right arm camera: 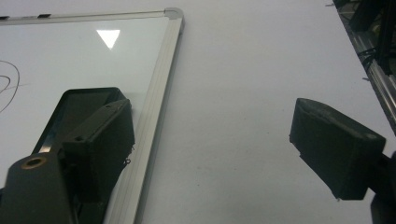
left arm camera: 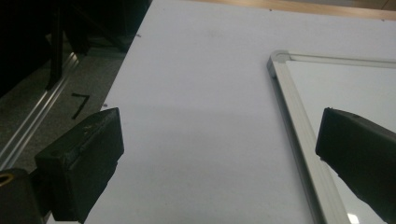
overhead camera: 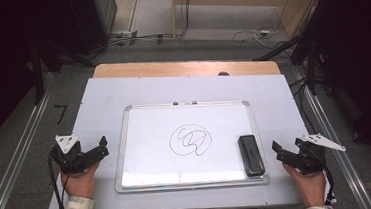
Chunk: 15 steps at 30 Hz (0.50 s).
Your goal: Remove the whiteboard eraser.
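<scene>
Eraser (overhead camera: 251,154) lies on the whiteboard (overhead camera: 151,137), just left of the right gripper (overhead camera: 283,153) in the high view; the left gripper (overhead camera: 100,146) waits beside the board's other edge, over the desk (overhead camera: 273,97). In the left gripper view, the jaws stand apart with nothing between them, the board frame (left arm camera: 299,126) near one jaw. In the right gripper view, the jaws are released and wide, and the eraser (right arm camera: 77,109) sits behind the left jaw.
</scene>
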### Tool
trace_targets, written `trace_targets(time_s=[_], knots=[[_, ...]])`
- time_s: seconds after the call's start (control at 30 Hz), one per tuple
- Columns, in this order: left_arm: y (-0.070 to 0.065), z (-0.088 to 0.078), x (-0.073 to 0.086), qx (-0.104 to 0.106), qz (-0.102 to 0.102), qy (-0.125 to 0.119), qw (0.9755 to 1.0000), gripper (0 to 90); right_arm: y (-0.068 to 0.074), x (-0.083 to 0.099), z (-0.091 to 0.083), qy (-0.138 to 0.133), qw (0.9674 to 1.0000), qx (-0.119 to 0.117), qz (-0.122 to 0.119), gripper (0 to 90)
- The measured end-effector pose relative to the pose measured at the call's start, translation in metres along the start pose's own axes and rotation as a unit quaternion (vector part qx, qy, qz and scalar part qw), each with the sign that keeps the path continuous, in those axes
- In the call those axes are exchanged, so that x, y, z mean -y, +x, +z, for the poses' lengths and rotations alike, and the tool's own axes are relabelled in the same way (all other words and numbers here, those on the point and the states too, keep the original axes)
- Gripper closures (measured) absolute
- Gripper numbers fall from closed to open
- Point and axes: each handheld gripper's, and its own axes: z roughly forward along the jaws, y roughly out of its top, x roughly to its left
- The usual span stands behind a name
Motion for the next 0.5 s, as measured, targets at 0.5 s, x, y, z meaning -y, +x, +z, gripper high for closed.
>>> trace_targets(time_s=[0.5], knots=[[-0.0015, 0.0026, 0.0022, -0.003, 0.011, 0.005, 0.9999, 1.6, 0.0035, 0.0002, 0.0034, 0.006, 0.9999, -0.011, 0.005, 13.4]])
